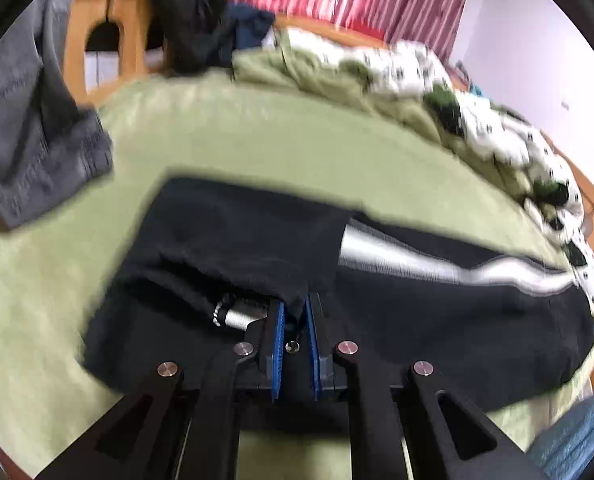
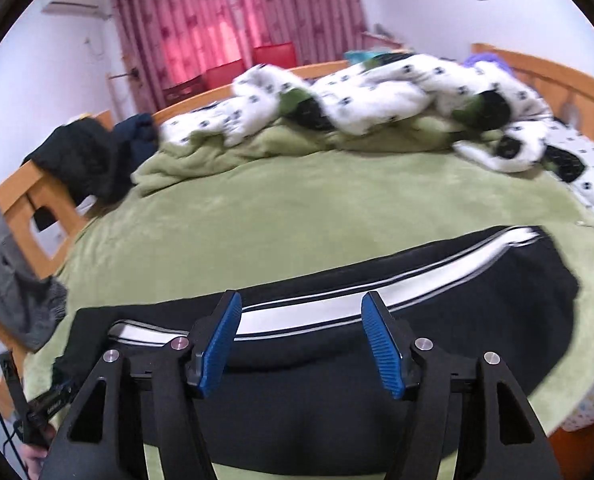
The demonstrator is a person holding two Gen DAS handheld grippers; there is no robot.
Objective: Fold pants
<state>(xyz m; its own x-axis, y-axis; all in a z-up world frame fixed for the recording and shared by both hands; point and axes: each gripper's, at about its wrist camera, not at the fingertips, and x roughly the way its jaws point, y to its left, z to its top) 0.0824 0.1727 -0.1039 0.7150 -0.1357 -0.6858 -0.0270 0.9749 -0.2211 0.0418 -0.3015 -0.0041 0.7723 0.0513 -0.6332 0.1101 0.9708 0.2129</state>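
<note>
Bed [image 2: 297, 208]: green blanket under both grippers, holds pants.
Pants [image 2: 417, 312]: black, white stripe, flat just ahead of right gripper [image 2: 301, 336], jaws apart, empty.
Left gripper [image 1: 295, 320]: clenched on pants fold.

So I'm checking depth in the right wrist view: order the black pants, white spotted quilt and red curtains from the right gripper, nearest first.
From the right gripper:
1. Black pants, directly below.
2. White spotted quilt, across the bed.
3. Red curtains, back wall.
</note>
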